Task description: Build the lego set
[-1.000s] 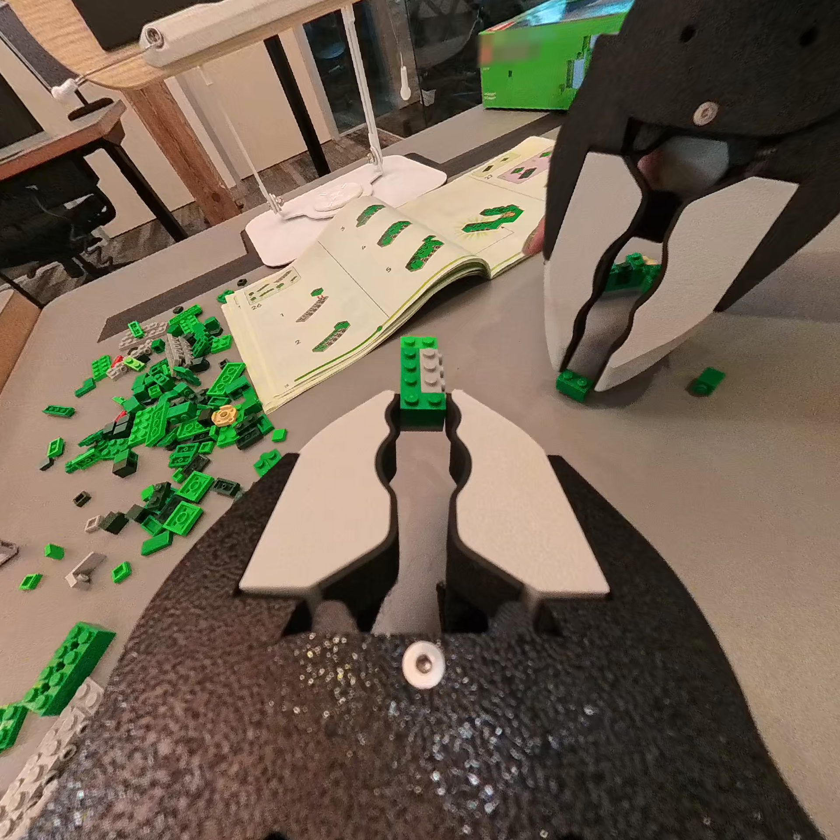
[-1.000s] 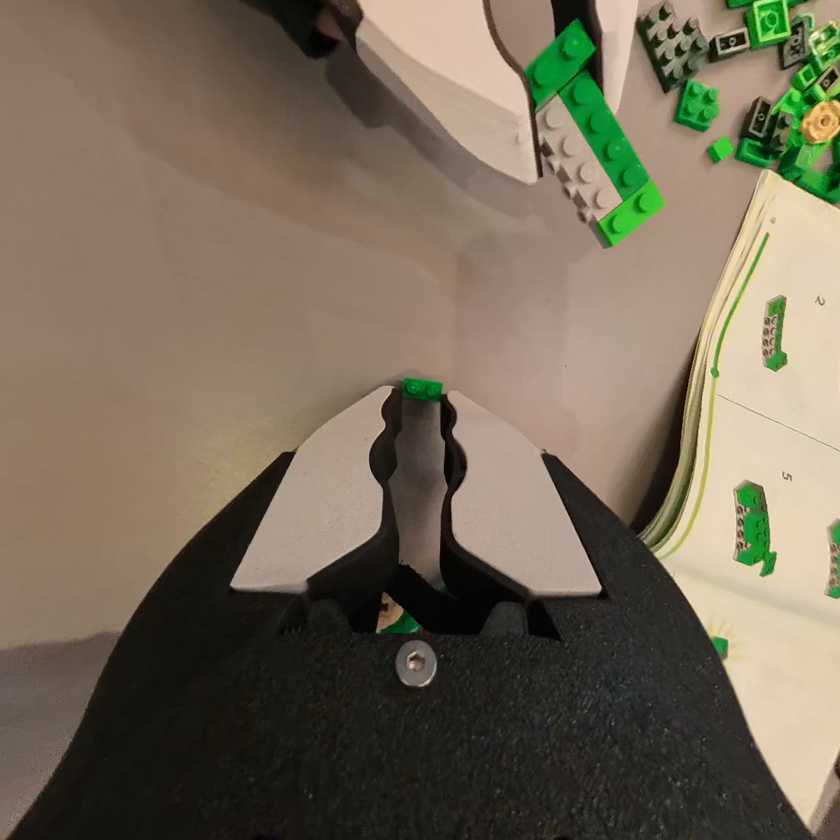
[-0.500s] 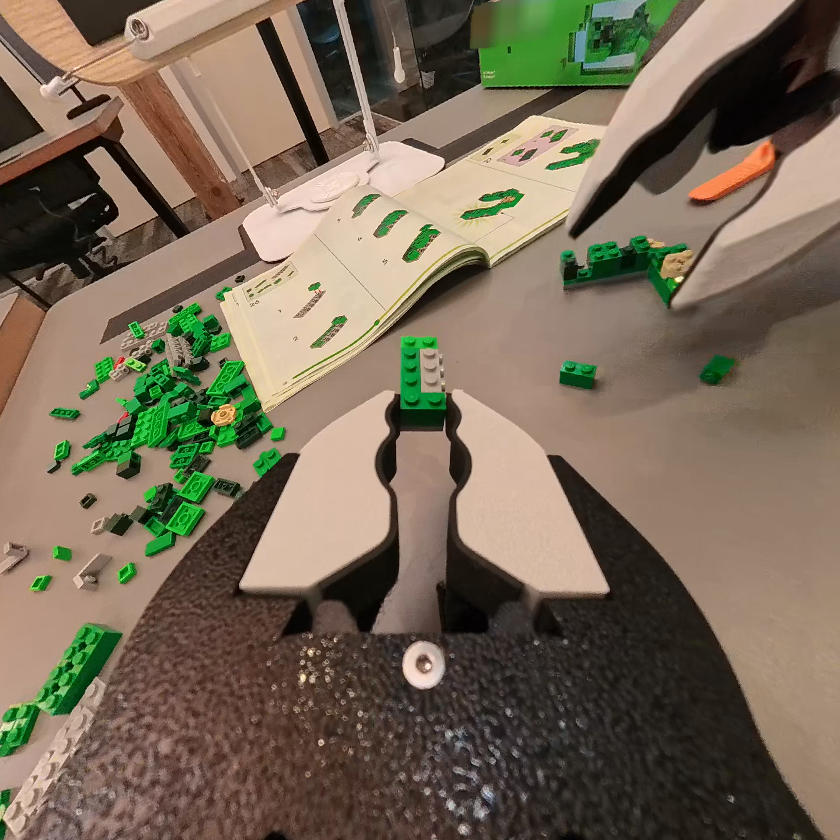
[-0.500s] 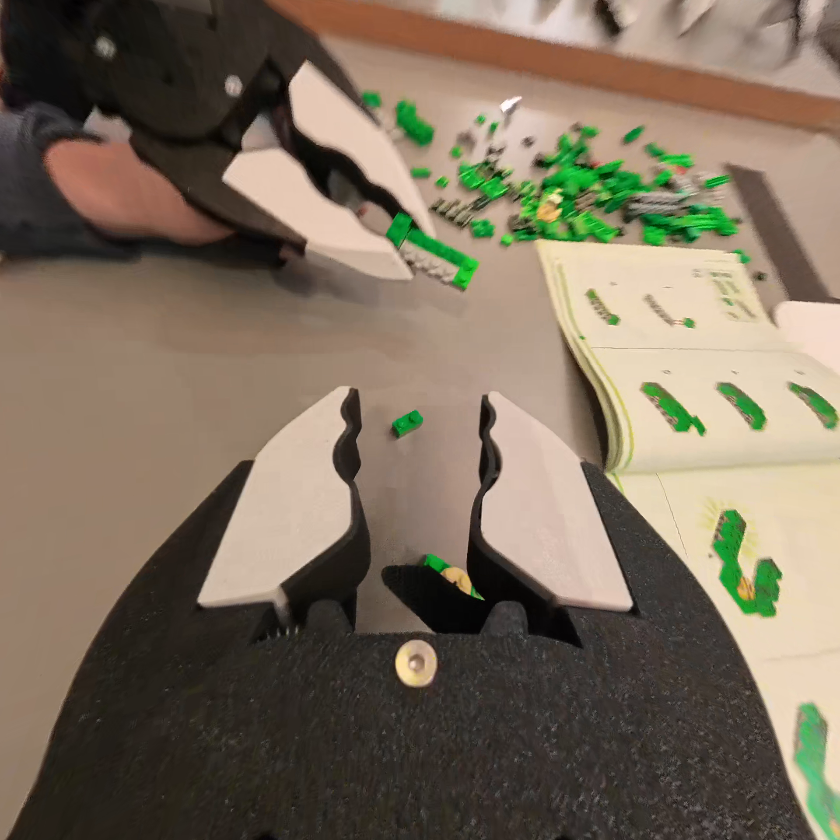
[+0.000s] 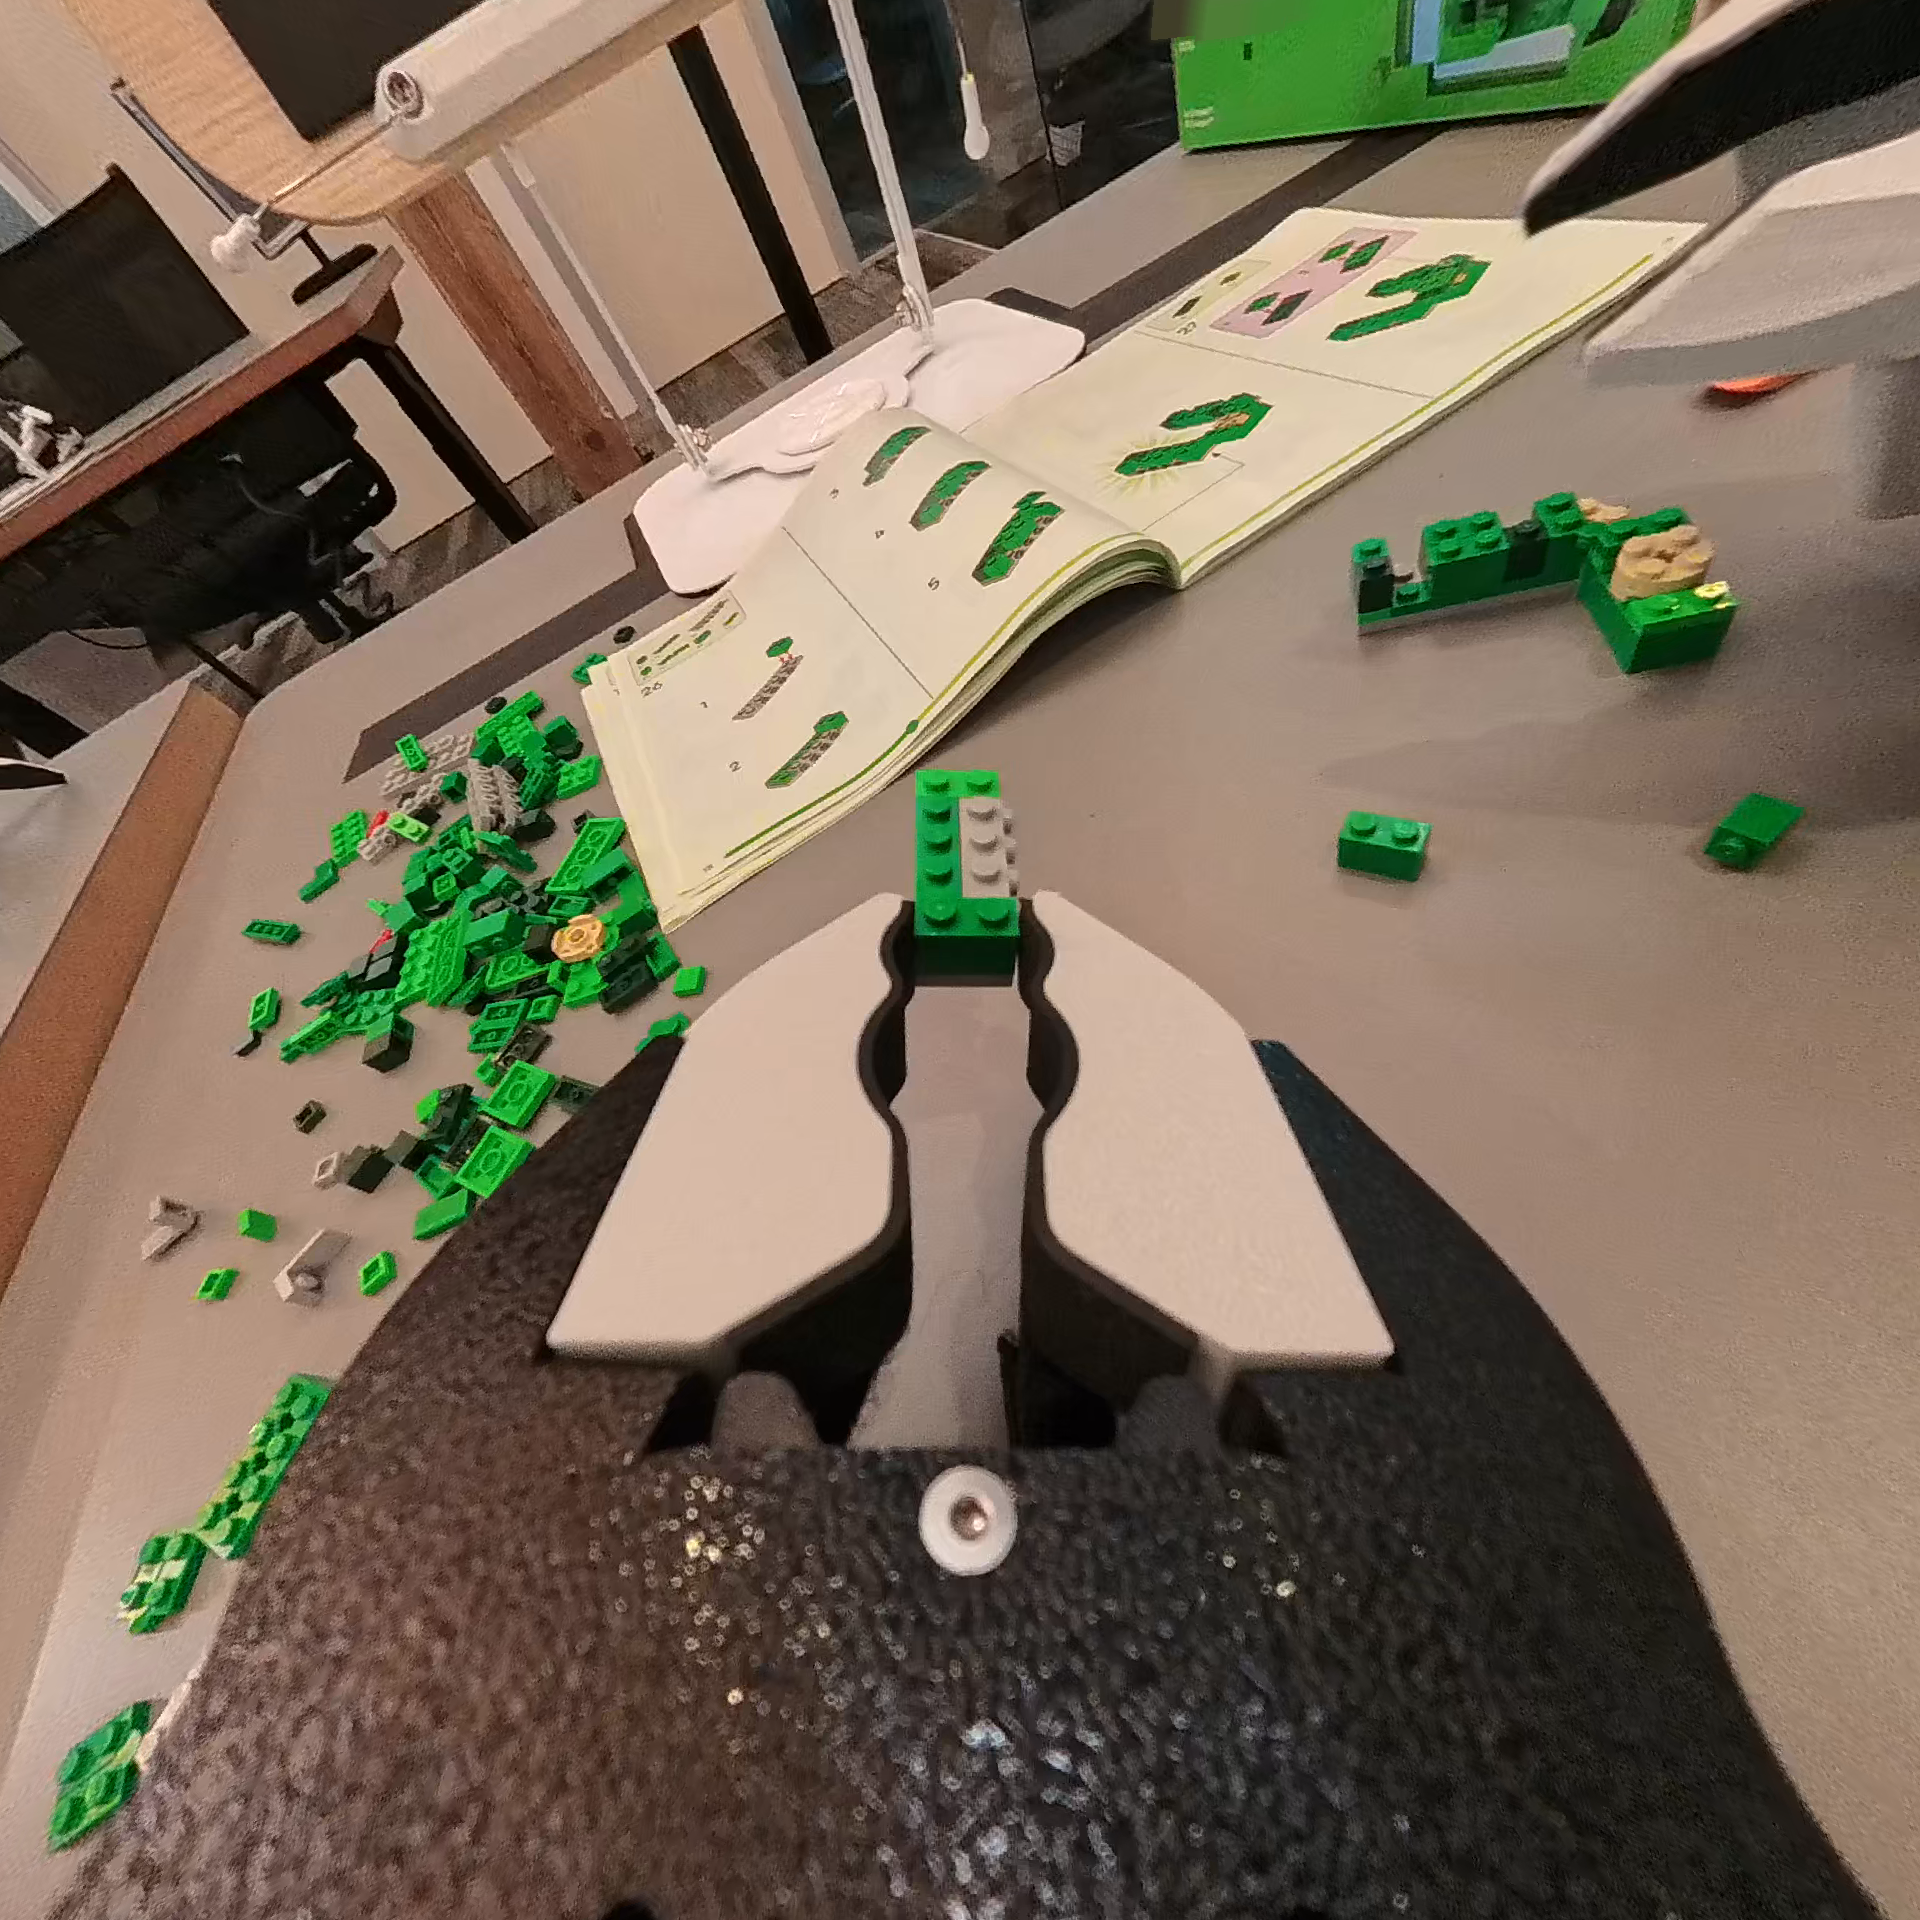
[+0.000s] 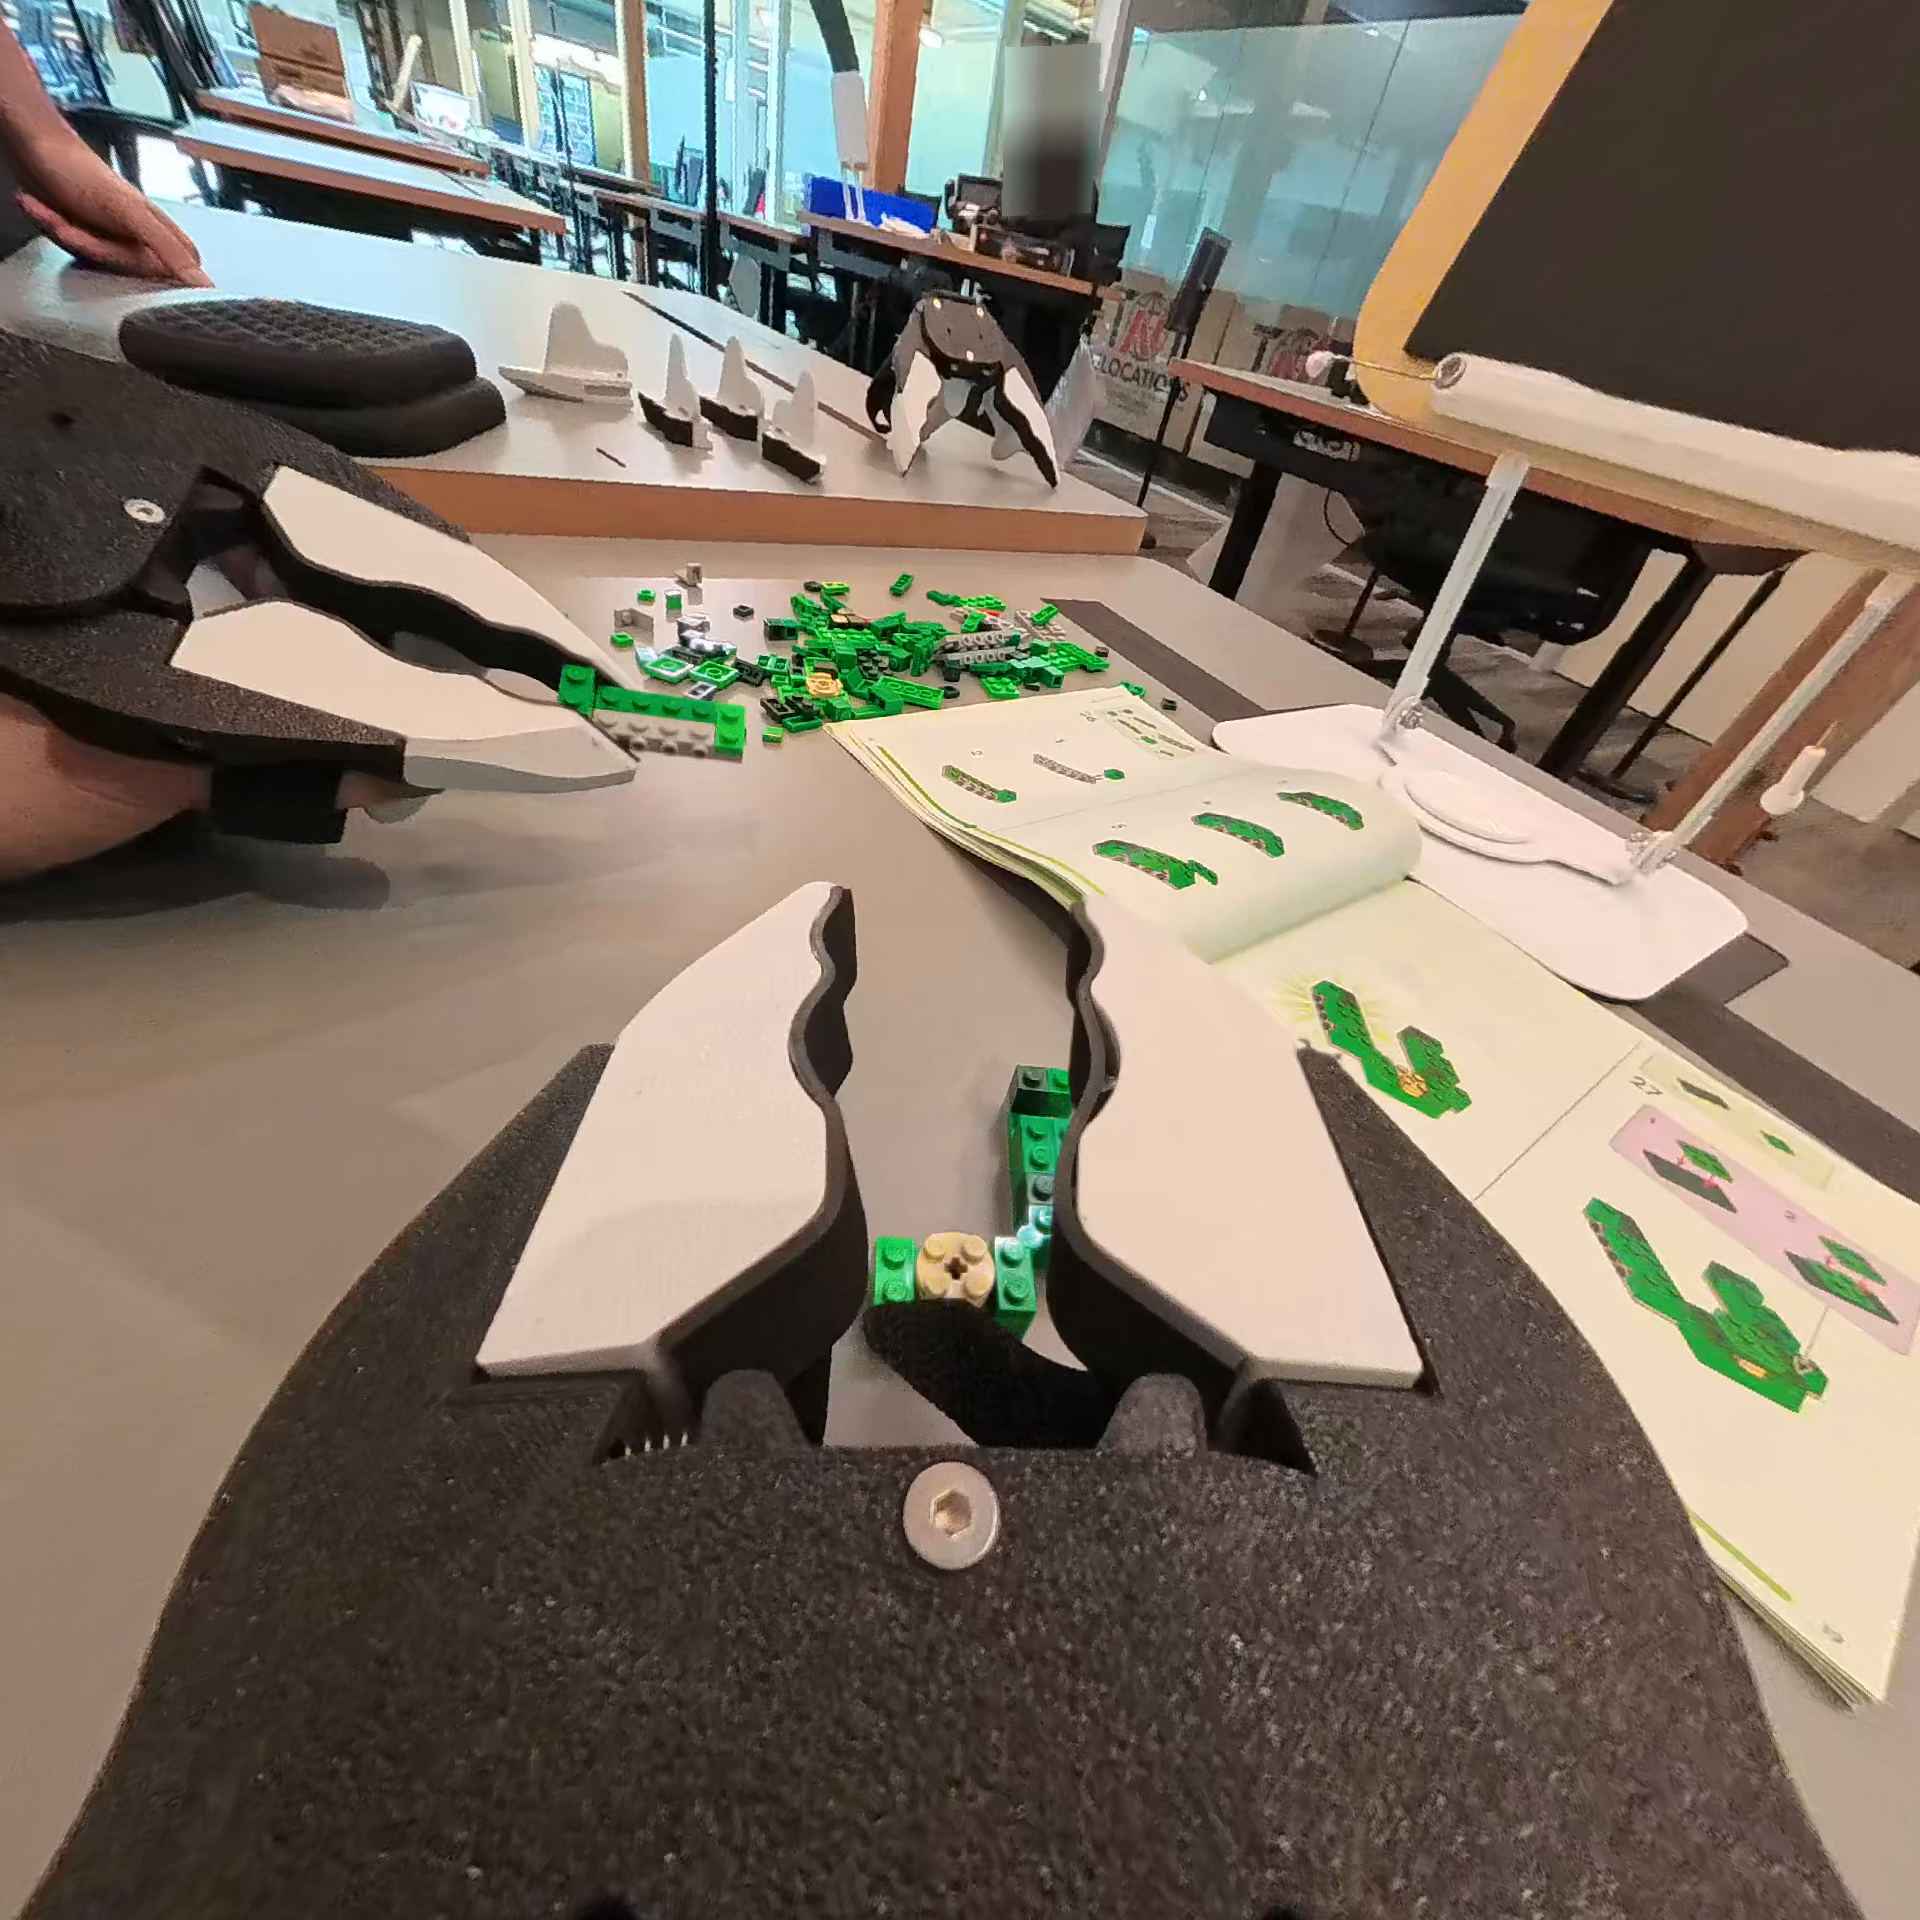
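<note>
My left gripper [image 5: 966,914] is shut on a small green and grey lego assembly [image 5: 966,852] and holds it just above the grey table; the right wrist view shows this gripper [image 6: 613,727] and the assembly [image 6: 665,719] at the left. My right gripper [image 6: 961,914] is open and empty, raised above a curved green sub-build with a tan round piece [image 6: 951,1268]. That sub-build [image 5: 1548,582] lies at the right in the left wrist view. A small green brick [image 5: 1382,844] and a green plate [image 5: 1754,831] lie loose between the grippers.
An open instruction booklet [image 5: 1039,540] lies ahead, with a white lamp base [image 5: 862,416] behind it. A pile of loose green and grey pieces [image 5: 468,935] is at the left. A green box [image 5: 1392,62] stands at the back. Spare gripper parts [image 6: 727,405] sit on a far table. The small green brick [image 5: 1382,844] is about equally far from each gripper, around 8 cm.
My right gripper let go of the small green brick, opened, and rose away up and to the right. The brick stays on the table. My left gripper kept still with its assembly.
</note>
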Tool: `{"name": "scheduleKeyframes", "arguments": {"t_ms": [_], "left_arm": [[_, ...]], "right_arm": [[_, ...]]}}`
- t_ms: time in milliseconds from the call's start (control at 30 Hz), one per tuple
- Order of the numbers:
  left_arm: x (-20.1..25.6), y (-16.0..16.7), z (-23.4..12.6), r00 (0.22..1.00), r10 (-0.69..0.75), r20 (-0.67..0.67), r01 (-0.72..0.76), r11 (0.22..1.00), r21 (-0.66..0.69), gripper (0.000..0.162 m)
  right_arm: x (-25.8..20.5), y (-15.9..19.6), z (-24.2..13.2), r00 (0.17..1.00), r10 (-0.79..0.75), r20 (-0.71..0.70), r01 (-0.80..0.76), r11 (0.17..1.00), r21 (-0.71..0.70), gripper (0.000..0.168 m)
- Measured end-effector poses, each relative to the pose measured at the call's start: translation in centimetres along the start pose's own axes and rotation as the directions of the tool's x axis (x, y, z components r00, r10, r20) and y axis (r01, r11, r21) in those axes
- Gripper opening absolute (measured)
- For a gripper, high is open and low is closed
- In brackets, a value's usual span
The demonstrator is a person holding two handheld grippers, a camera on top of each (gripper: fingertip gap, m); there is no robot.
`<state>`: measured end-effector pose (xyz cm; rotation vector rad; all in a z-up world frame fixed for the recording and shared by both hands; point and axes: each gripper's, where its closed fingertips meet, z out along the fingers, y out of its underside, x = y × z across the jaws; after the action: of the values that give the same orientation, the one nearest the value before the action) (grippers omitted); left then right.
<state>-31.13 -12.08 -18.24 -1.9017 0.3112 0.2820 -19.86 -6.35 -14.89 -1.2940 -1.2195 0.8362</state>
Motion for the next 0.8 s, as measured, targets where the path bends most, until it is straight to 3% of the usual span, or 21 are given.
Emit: {"name": "scheduleKeyframes", "arguments": {"t_ms": [400, 800], "left_arm": [[-0.3, -0.2, -0.2, 1.000, 0.000, 0.026, -0.001, 1.000, 0.023, 0.018], [0.2, -0.3, -0.2, 0.999, -0.011, -0.031, 0.011, 1.000, 0.028, 0.018]], "right_arm": [[-1.3, -0.1, 0.0, 0.991, -0.132, 0.007, 0.132, 0.991, 0.018, 0.032], [0.0, 0.0, 0.0, 1.000, -0.019, -0.013, 0.019, 1.000, 0.013, 0.032]]}}
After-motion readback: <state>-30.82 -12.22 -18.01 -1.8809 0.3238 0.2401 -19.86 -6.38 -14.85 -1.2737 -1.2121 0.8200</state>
